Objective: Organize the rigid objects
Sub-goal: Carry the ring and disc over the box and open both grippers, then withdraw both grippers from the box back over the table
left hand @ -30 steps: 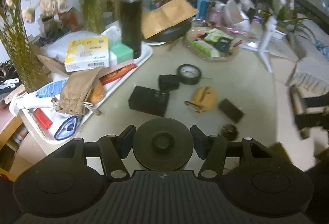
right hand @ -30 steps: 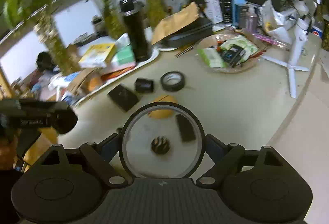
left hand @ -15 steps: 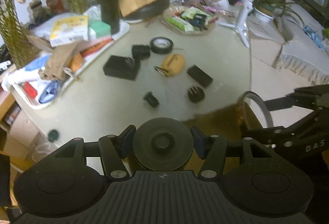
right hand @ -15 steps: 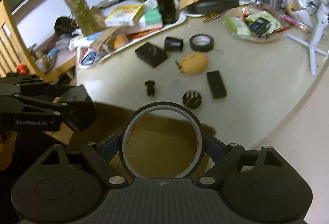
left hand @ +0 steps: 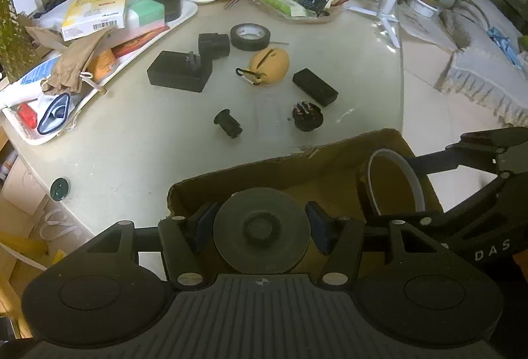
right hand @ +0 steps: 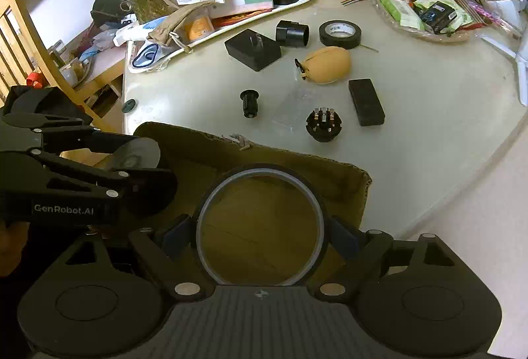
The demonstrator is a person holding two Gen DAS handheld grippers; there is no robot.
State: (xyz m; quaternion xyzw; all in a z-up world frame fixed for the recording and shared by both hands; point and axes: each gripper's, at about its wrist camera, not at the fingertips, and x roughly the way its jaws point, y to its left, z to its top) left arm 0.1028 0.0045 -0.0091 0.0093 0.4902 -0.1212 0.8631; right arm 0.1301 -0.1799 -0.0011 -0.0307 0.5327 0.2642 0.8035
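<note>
1. The step in hand is judged to be the drop-off: two rigid objects are held over the open cardboard box point(left hand: 316, 174) at the near edge of the table point(left hand: 138, 141).
2. The left gripper point(left hand: 260, 228) is pinched on a dark round disc point(left hand: 261, 230); the blue pads press its two sides, and the box floor lies directly below and ahead of the fingers.
3. The right gripper point(right hand: 260, 232) is spread wide yet clamped on a large tape ring point(right hand: 260, 223), held by its outer rim; the brown box floor is seen through the ring's hole.
4. In the left wrist view the ring point(left hand: 394, 184) is seen to that gripper's right, inside the box walls; whether it touches the floor cannot be told.
5. Beyond the box's far wall, ahead of both grippers, things are left on the table: a small black plug point(left hand: 227, 124), a round pin connector point(left hand: 307, 115), a black bar point(left hand: 315, 86), a yellow pouch point(left hand: 269, 65), a black adapter point(left hand: 180, 71), a black cylinder point(left hand: 214, 45) and a black tape roll point(left hand: 249, 36).
6. The next move is judged to call for lowering each piece close to the floor, then parting the jaws, with the two grippers kept clear of each other and of the box walls.
7. Afterwards, a reach forward over the far wall would be needed for the plug or the connector, which lie nearest.
</note>
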